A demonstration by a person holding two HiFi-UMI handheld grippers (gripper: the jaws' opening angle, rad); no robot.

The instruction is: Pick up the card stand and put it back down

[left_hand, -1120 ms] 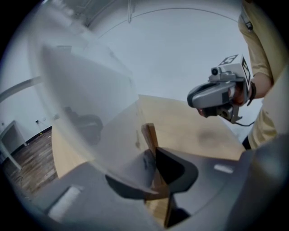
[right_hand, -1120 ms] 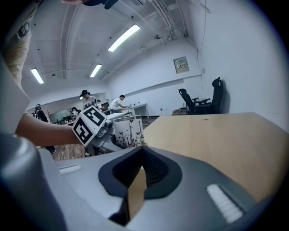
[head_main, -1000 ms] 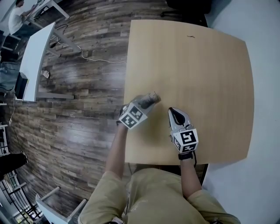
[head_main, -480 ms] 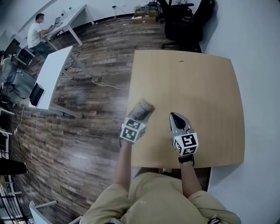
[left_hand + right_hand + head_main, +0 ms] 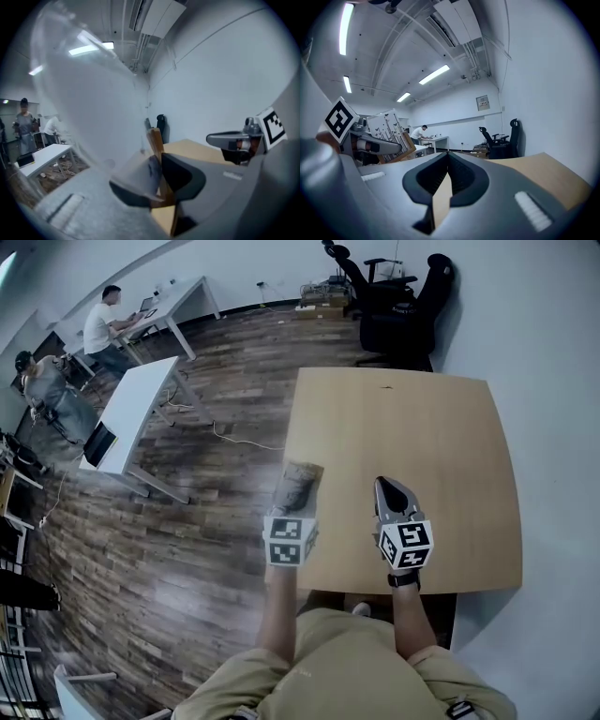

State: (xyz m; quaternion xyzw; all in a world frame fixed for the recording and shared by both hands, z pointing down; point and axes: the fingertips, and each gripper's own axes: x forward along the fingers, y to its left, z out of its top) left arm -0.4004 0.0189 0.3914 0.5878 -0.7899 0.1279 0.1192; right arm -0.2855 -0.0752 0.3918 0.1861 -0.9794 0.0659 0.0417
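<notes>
Left gripper clamped on wood-based clear-acrylic card stand, risen above tan wooden table left edge. Right gripper fingers together, empty. Put-down pending.

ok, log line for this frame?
left tongs: shut on stand | stand: held above table | right tongs: shut, empty | step: not yet set down

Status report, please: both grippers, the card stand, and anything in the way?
Left gripper shut on the card stand, holding it above the table's near left edge. Right gripper shut, empty. Nothing seen on the table in the way.
</notes>
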